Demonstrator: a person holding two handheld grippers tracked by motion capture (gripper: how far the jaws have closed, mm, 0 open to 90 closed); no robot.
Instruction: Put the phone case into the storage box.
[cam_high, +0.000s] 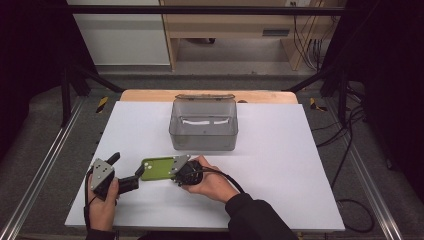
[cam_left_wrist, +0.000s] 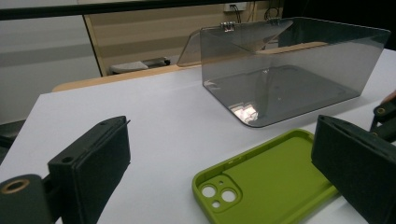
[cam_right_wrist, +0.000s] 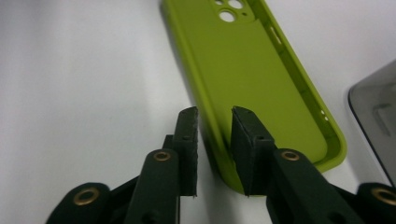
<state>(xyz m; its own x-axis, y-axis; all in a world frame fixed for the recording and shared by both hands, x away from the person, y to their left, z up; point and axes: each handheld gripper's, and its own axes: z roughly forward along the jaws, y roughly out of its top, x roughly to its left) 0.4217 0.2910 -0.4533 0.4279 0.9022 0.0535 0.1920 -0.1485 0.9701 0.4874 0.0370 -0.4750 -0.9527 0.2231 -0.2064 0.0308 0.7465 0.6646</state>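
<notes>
Where floor shows, white table (cam_high: 280, 165) stands.

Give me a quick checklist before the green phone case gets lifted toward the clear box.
1. Right gripper straddles the phone case rim, one jaw inside, one outside: ok.
2. Right pads pressing on the rim: cannot tell.
3. Left gripper open, not touching the case: ok.
4. Clear box lid open: ok.
5. Table between case and box free of other things: ok.
</notes>
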